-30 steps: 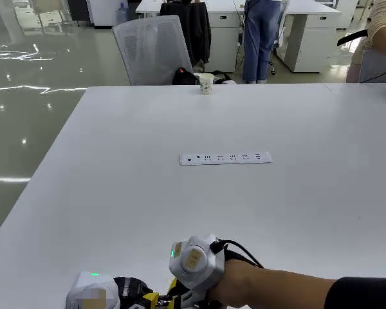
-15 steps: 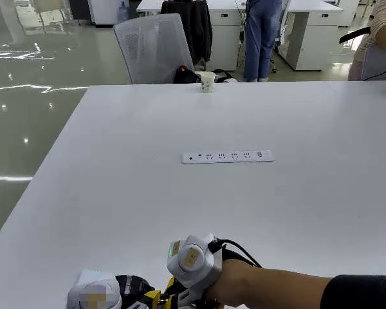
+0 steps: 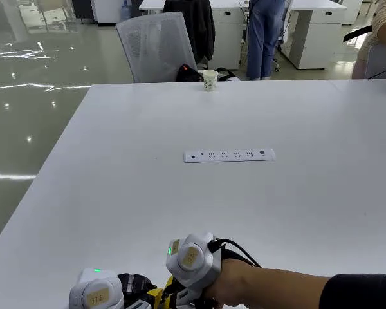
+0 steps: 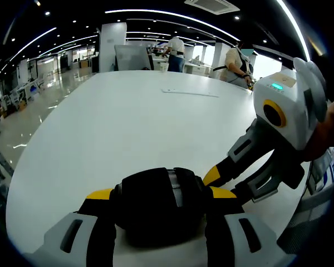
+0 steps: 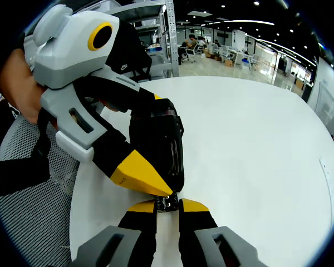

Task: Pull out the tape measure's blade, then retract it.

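A broad white desk (image 3: pixel 116 193) takes up most of the head view, with a shiny floor to its left. Beyond its far edge stands a grey mesh chair (image 3: pixel 157 48), its back turned to the desk. A forearm in a dark sleeve (image 3: pixel 363 293) comes in from the lower right and holds one of the two tools. A white power strip (image 3: pixel 229 155) lies flat near the middle of the desk, well apart from the tools.

Both tools meet at the near edge of the desk, left of centre, at the bottom of the head view. The left gripper (image 4: pixel 161 194) has its jaws clenched on either side of the tape measure (image 5: pixel 158 133), a rounded black case held just over the desk top; whether the case rests on the desk cannot be told. The right gripper (image 5: pixel 167 208) faces it, its jaws brought almost together and grasping the blade tip (image 5: pixel 167 202), a small metal piece that sits right against the case.

A small paper cup (image 3: pixel 210 80) stands upright at the far edge of the desk, just in front of the chair
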`<state>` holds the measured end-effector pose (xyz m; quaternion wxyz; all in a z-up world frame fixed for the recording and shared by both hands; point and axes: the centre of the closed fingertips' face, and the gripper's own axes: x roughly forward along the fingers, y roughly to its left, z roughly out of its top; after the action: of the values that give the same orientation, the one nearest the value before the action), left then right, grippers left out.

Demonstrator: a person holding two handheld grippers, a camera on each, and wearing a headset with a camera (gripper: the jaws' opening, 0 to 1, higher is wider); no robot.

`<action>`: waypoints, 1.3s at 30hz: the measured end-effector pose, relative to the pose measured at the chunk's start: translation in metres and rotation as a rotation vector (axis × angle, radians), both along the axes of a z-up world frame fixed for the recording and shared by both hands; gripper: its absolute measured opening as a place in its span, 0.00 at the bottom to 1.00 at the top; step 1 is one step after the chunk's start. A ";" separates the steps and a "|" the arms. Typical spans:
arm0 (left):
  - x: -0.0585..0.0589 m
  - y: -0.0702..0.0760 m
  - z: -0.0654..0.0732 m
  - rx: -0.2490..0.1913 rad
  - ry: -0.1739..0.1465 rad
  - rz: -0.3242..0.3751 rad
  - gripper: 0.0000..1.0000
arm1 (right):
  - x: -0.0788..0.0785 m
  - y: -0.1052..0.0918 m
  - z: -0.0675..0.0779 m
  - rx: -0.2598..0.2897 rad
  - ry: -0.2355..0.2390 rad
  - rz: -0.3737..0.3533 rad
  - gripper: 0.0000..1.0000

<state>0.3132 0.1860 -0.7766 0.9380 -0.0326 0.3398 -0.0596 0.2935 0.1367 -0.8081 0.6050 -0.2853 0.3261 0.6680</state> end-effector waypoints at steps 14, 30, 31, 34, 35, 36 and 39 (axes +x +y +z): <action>0.000 0.001 0.001 -0.001 -0.002 -0.001 0.60 | 0.000 0.003 0.001 0.008 0.000 -0.004 0.12; 0.000 0.000 0.001 0.007 -0.005 -0.002 0.63 | 0.000 0.000 0.002 -0.003 -0.020 -0.050 0.17; 0.000 0.001 0.001 0.005 -0.004 -0.002 0.63 | 0.001 -0.001 0.003 -0.003 -0.023 -0.051 0.17; -0.001 0.000 0.001 0.000 0.003 -0.002 0.63 | 0.001 -0.004 0.005 -0.004 -0.030 -0.048 0.18; -0.001 0.000 0.002 0.001 0.002 -0.002 0.63 | 0.002 -0.005 0.006 -0.006 -0.033 -0.052 0.18; -0.001 0.001 0.002 0.004 0.004 -0.001 0.63 | 0.003 -0.006 0.007 -0.006 -0.034 -0.053 0.18; 0.000 0.001 0.004 0.000 0.004 0.005 0.62 | 0.004 -0.011 0.011 -0.002 -0.035 -0.063 0.18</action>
<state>0.3132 0.1868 -0.7731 0.9375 -0.0336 0.3417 -0.0571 0.2977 0.1261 -0.7973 0.6312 -0.2870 0.3249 0.6432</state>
